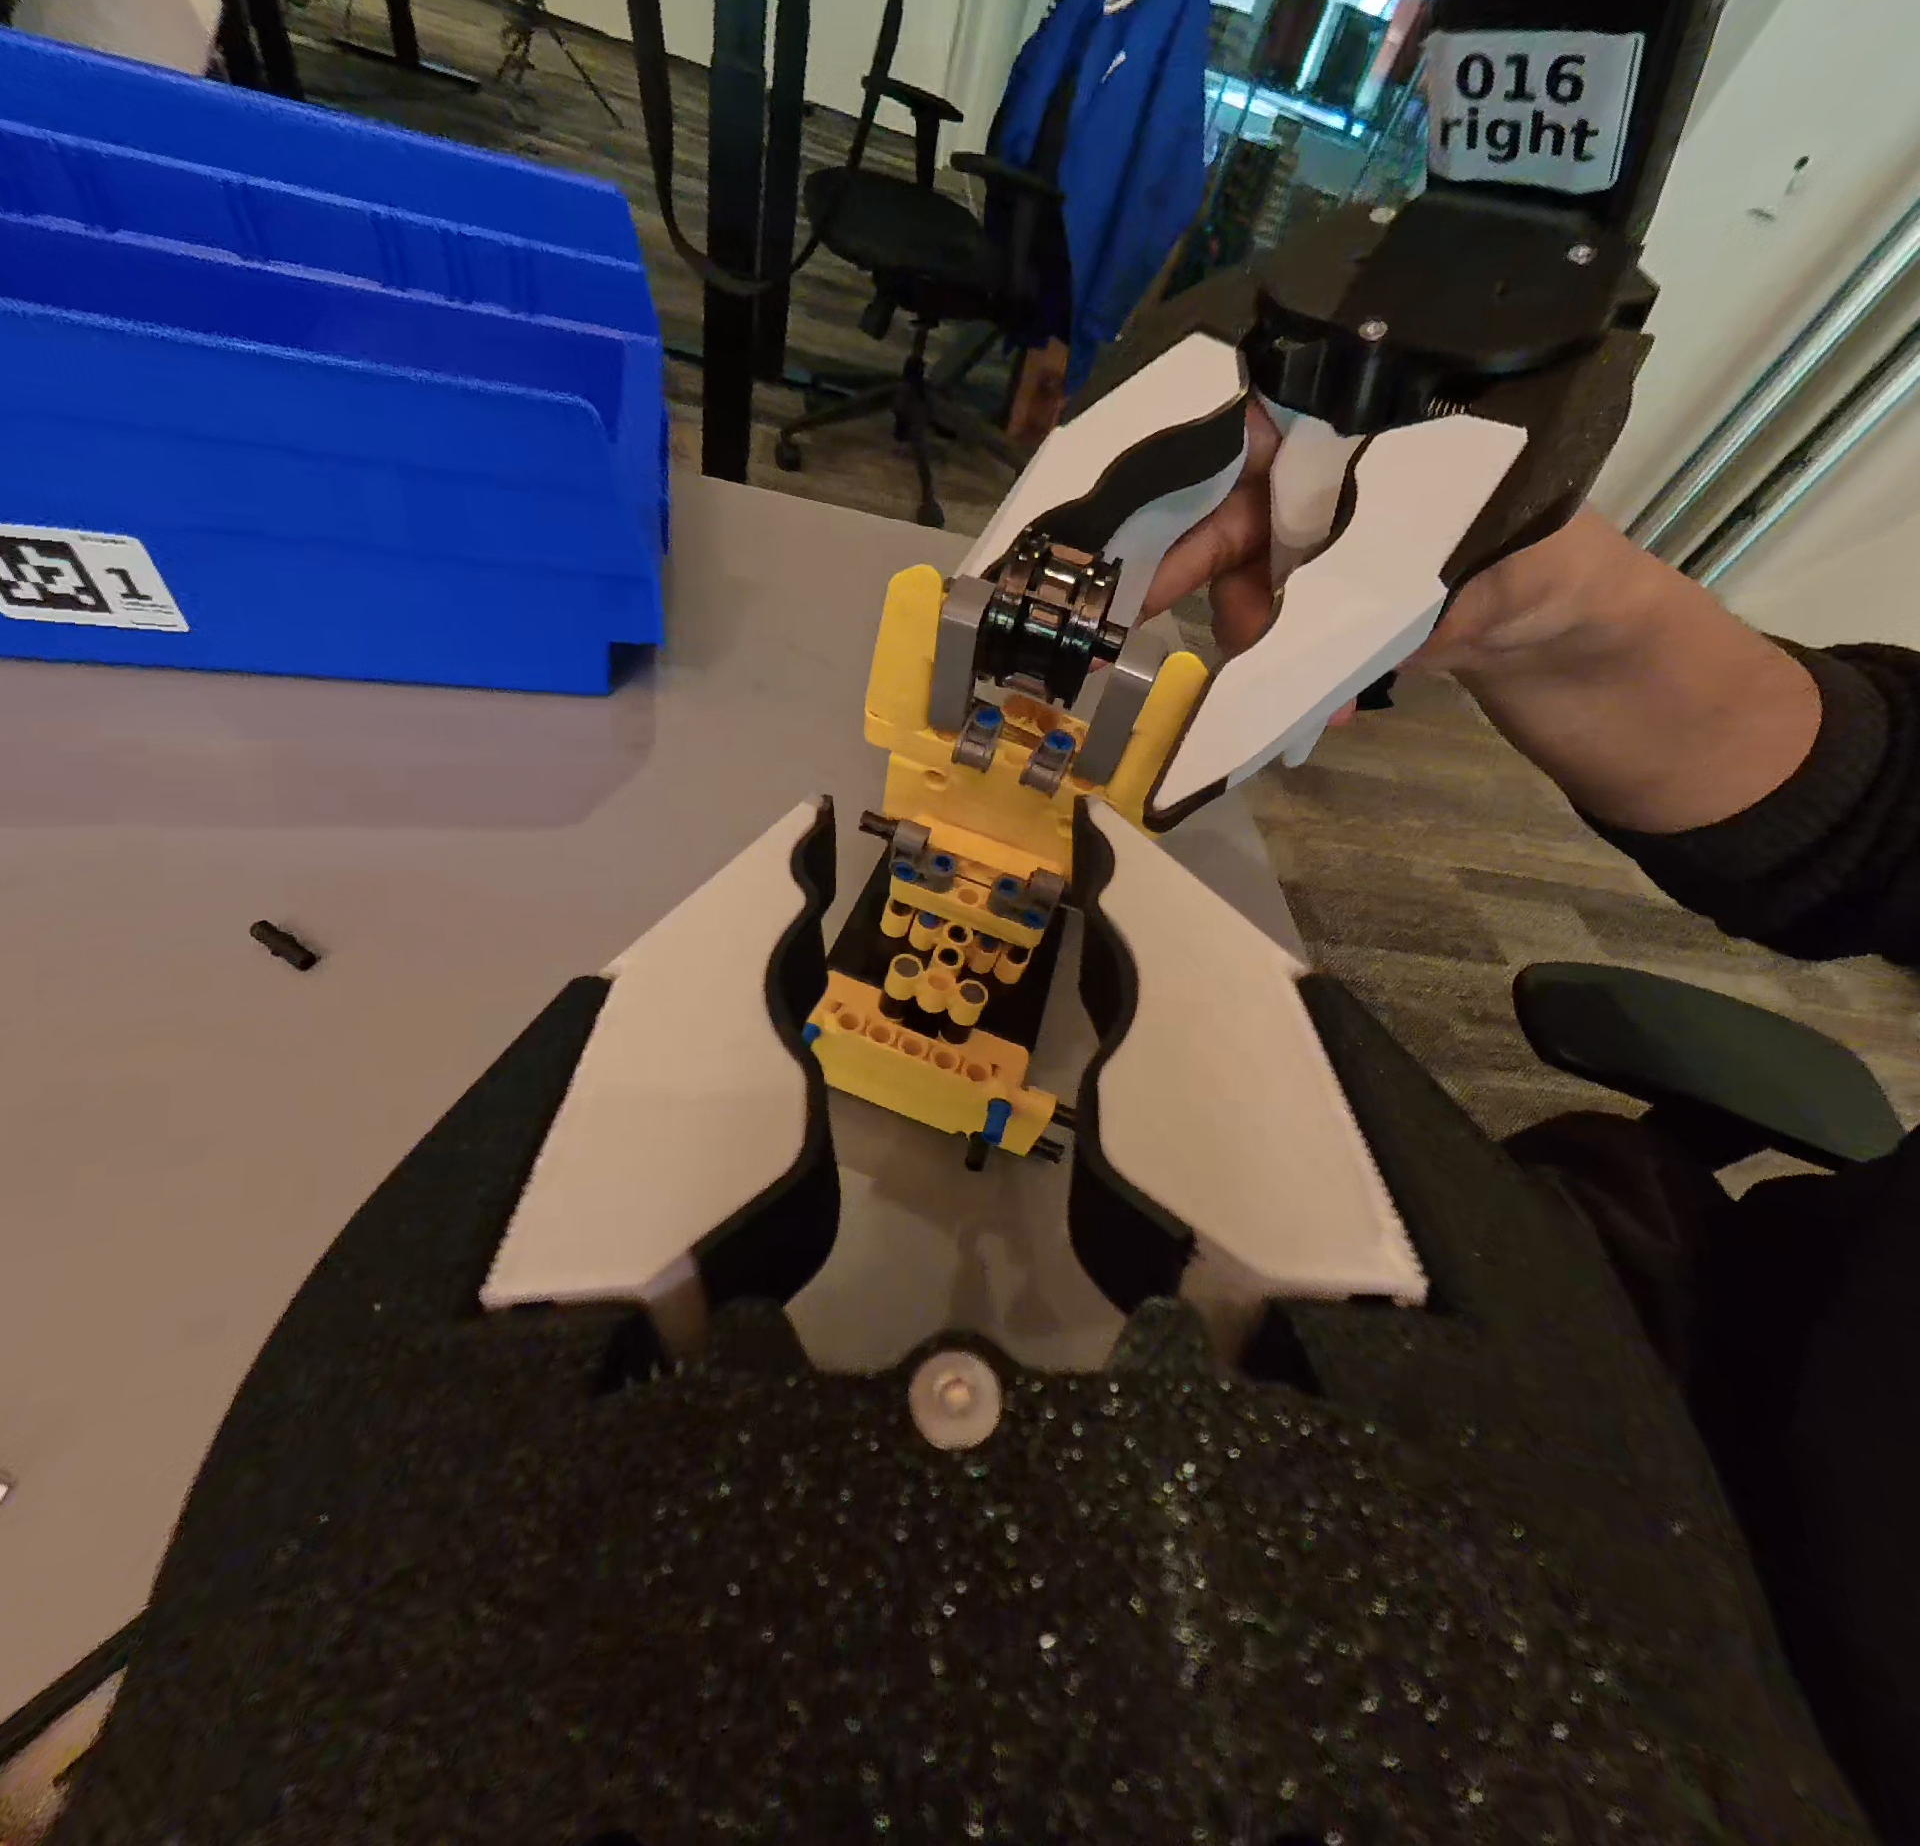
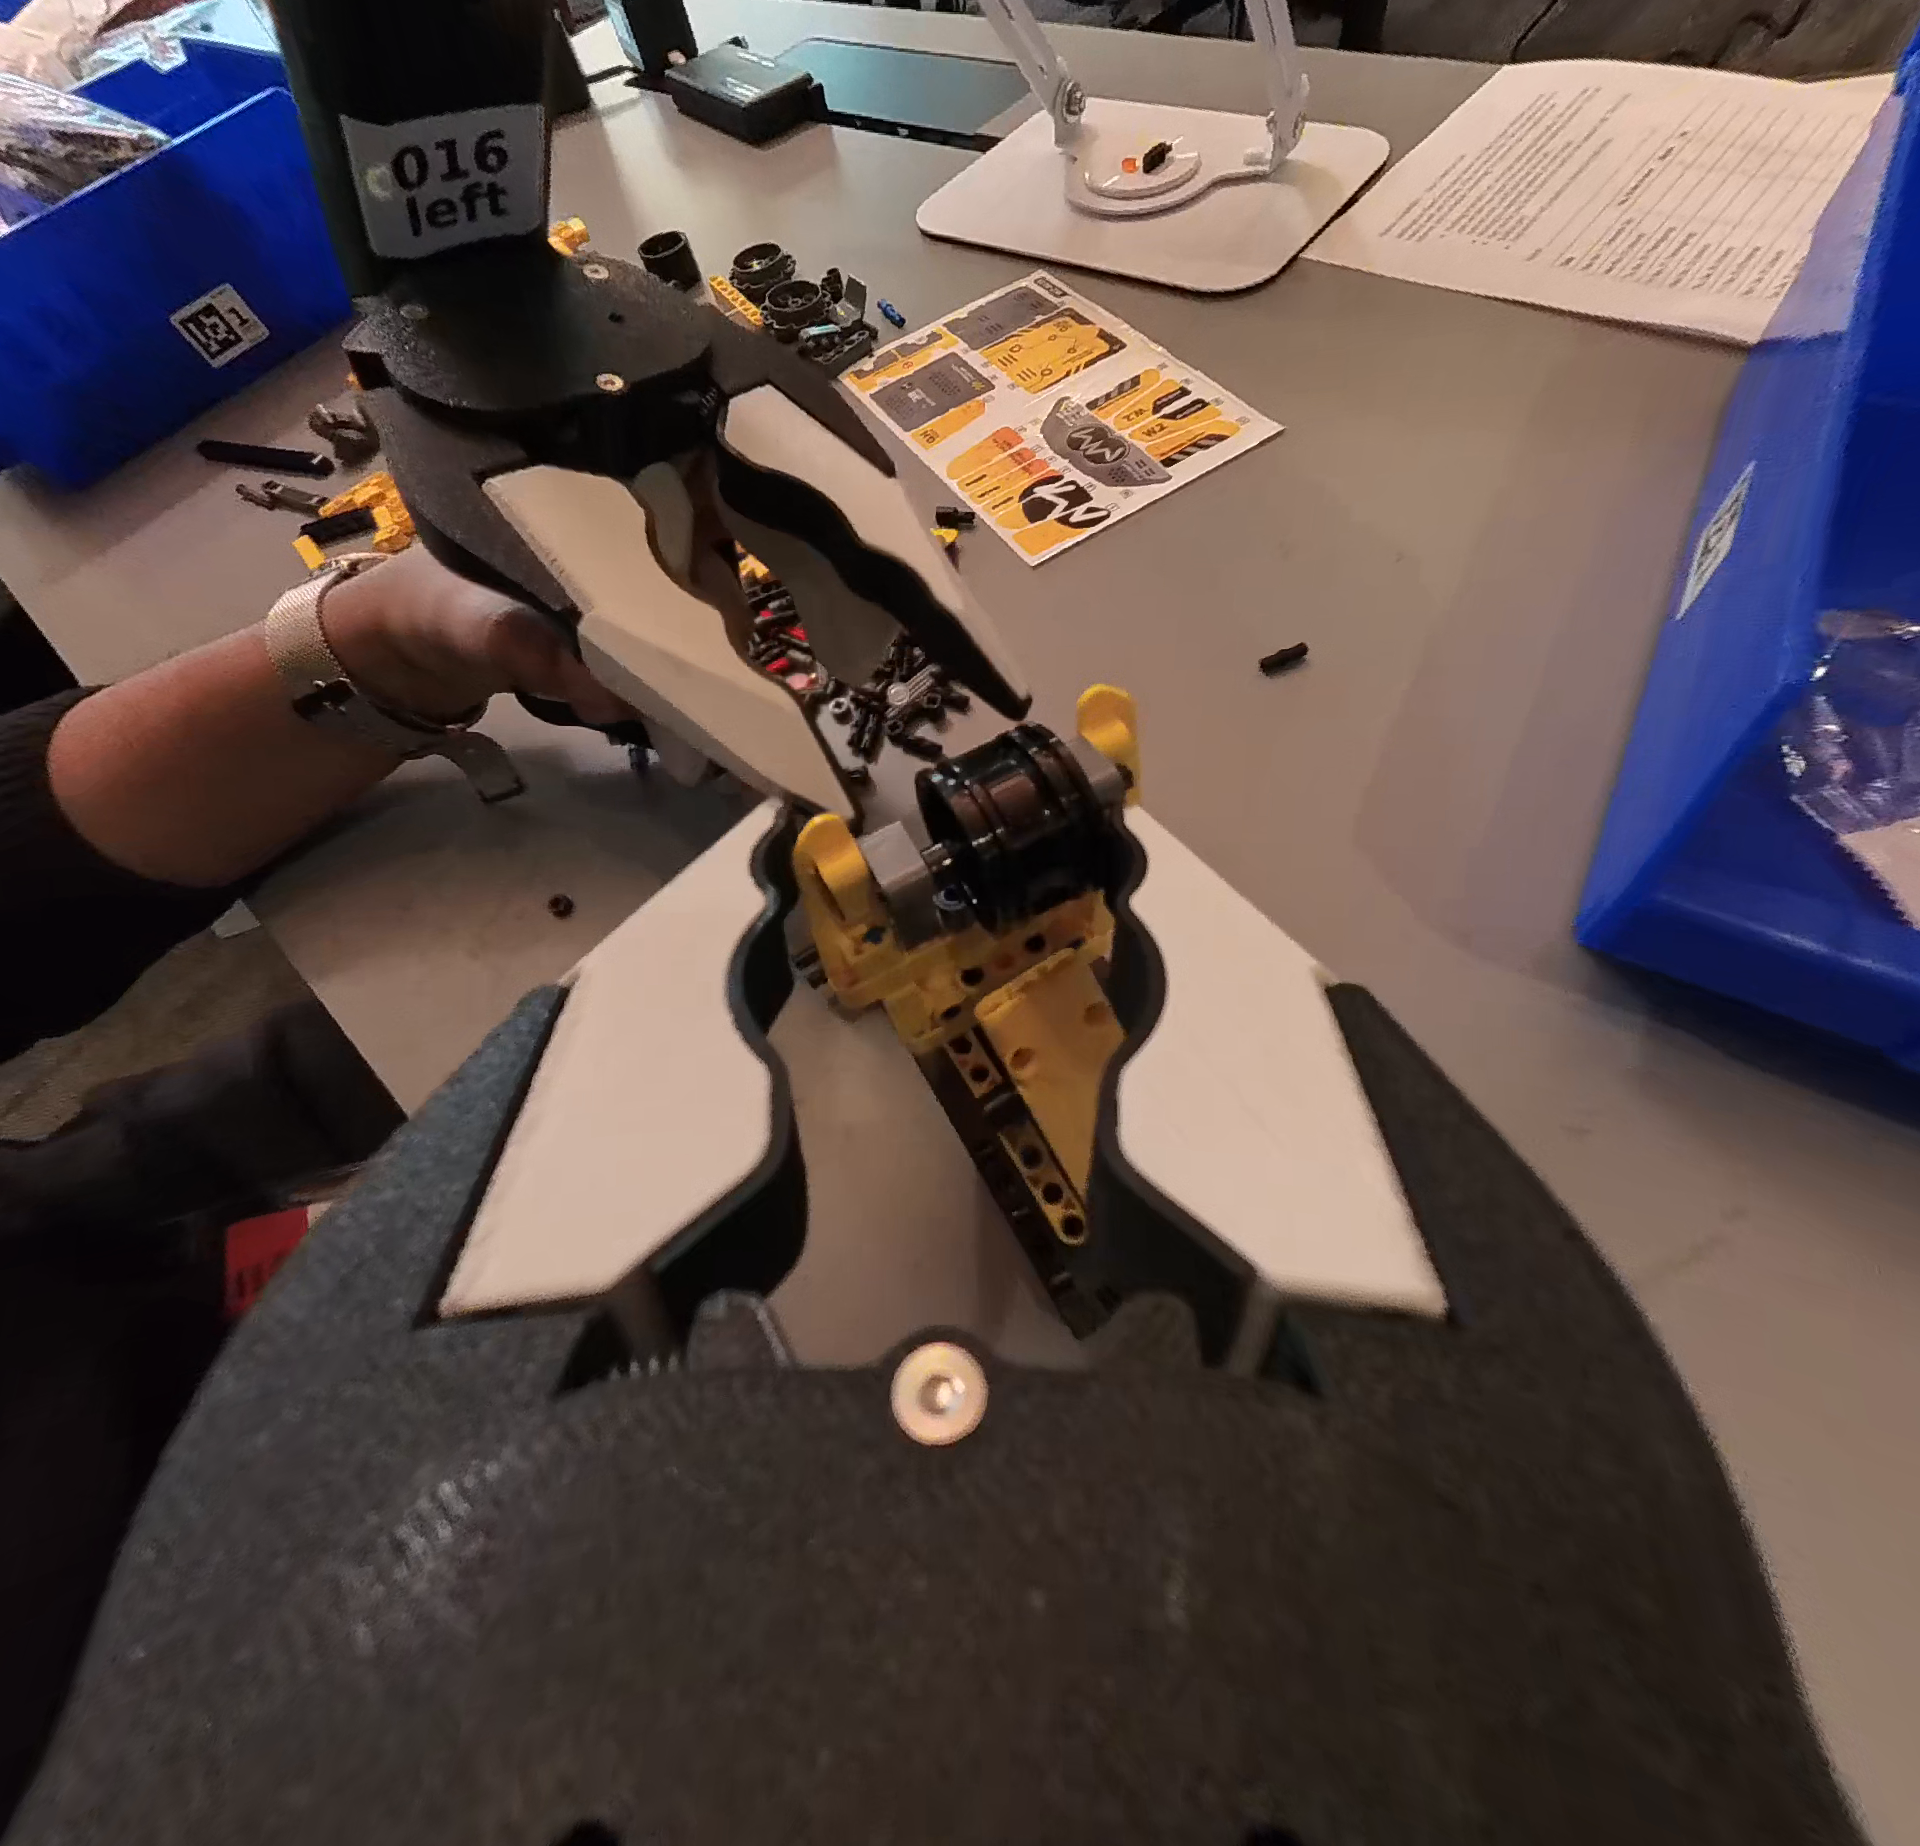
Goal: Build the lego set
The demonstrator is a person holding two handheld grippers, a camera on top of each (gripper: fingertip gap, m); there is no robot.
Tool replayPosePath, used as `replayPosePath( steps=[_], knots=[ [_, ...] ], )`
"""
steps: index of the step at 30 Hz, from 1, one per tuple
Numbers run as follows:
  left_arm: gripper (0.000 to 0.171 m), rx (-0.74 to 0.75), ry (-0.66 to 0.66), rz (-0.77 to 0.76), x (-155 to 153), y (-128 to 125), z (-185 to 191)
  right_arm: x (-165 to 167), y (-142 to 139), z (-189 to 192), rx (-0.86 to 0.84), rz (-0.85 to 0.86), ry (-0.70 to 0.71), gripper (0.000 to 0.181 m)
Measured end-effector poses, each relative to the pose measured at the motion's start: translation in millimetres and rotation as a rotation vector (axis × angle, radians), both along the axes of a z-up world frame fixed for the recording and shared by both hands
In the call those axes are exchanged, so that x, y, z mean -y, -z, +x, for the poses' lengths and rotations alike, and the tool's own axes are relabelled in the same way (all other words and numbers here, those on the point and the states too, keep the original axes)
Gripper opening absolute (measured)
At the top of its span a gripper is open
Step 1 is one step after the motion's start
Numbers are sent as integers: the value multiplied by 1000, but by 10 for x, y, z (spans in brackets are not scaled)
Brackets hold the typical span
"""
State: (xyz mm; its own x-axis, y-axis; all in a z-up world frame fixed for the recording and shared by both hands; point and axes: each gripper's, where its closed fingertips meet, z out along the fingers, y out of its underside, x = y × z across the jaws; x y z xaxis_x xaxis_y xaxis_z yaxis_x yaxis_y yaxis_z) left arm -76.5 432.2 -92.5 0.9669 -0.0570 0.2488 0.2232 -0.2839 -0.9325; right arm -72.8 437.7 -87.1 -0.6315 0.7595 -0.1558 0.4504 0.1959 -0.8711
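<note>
The left hand-held gripper (image 1: 954,809) reaches forward and slightly downward over the grey desk (image 1: 364,861), its white-faced fingers (image 1: 686,1069) closed against the two flanks of a yellow and black building-brick model (image 1: 956,965), pinching its lower body between them. The model stands on the desk right between the fingertips, with its black spool-like wheel (image 1: 1044,617) at the far, upper end.

The right hand-held gripper (image 2: 951,820) comes in from the opposite side, angled down toward that far end. In its own view its fingers (image 2: 644,1100) sit either side of the model (image 2: 966,975), the right finger against the black wheel (image 2: 1013,814) and the left one beside a yellow lug, but whether they actually clamp it cannot be told. Seen from the left wrist view, this hand-held gripper (image 1: 1070,674) tilts steeply, a person's hand (image 1: 1621,674) in a dark sleeve gripping its handle from the right.

In the right wrist view a hand with a wristwatch (image 2: 416,653) holds the left tool (image 2: 940,757) from the left. Beyond its fingers lie loose black pins (image 2: 883,695), a sticker sheet (image 2: 1060,414), a printed paper (image 2: 1621,196) and a white stand base (image 2: 1153,196). Blue bins (image 1: 312,362) sit to the left of the left tool; a single black pin (image 1: 283,944) lies on the desk beside it.
</note>
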Motion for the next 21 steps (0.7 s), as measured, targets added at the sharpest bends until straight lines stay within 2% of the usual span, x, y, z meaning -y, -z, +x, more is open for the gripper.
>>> replayPosePath(
  steps=[7, 15, 18, 21],
  knots=[
    [48, -91, 22, -101, -37, 212, 74, -6, 7, 28, -15, 12, -13, 58],
    [50, -100, 33, -106, -119, 280, 112, -42, 36, 56, 28, 38, -33, 58],
    [32, -80, 73, -96, -117, 264, 179, -48, 46, 57, 61, 45, -38, 58],
    [29, -74, 85, -89, -114, 263, 193, -55, 60, 66, 95, 70, -40, 58]
  ],
)
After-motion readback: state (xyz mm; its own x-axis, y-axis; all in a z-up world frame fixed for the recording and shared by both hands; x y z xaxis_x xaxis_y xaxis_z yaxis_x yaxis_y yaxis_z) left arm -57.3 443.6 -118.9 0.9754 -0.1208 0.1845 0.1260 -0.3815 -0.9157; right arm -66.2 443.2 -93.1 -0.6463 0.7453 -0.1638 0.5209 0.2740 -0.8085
